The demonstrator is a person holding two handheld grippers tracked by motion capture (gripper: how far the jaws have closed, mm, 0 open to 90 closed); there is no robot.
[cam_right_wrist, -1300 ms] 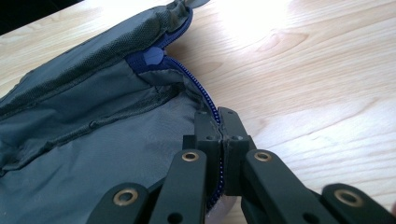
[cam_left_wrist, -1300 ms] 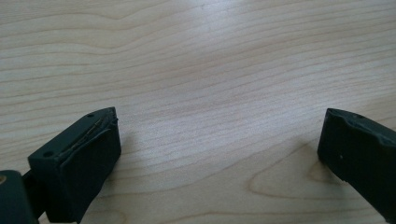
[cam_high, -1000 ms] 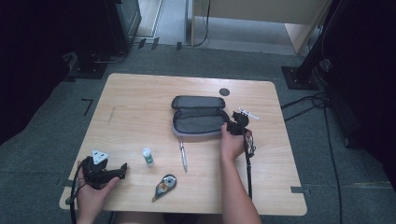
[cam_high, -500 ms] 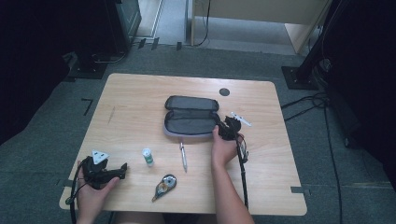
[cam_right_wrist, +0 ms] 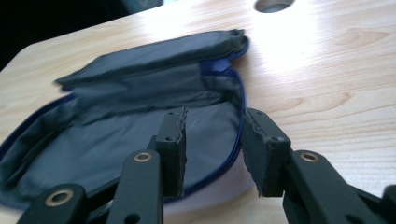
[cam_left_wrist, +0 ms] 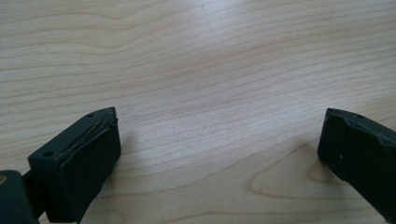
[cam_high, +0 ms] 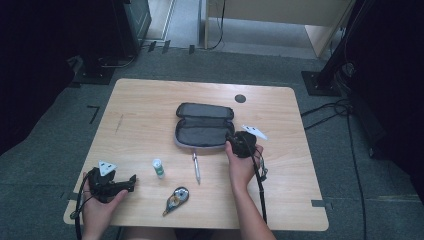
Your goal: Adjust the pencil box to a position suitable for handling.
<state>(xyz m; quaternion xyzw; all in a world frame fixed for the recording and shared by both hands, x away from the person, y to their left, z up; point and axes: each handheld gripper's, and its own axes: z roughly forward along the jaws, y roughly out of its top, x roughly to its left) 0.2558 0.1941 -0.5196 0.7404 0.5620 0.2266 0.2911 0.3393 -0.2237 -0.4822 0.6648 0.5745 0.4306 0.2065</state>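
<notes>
Here the right gripper point(cam_high: 235, 140) is seen at the right end of the open pencil case point(cam_high: 202, 125), on the table point(cam_high: 150, 100). In the right gripper view its jaws have just been opening, and the blue zipper edge point(cam_right_wrist: 239, 126) of the case runs through the gap between them. The pads do not press on it, so nothing is held. The case lies flat, opened like a book, with its long side going left to right. Most of it lies to the left of this gripper, with the lid on the far side.

A pen point(cam_high: 196, 167) lies just near of the case, pointing near to far. It is close to the right hand point(cam_high: 240, 162). A small glue stick point(cam_high: 158, 168) and a tape roller point(cam_high: 176, 199) lie farther left and nearer.

The left gripper point(cam_high: 131, 181) is kept low at the near left, with its jaws wide apart over bare wood and nothing in them. The right hand is judged to be much nearer to the case and the pen.
</notes>
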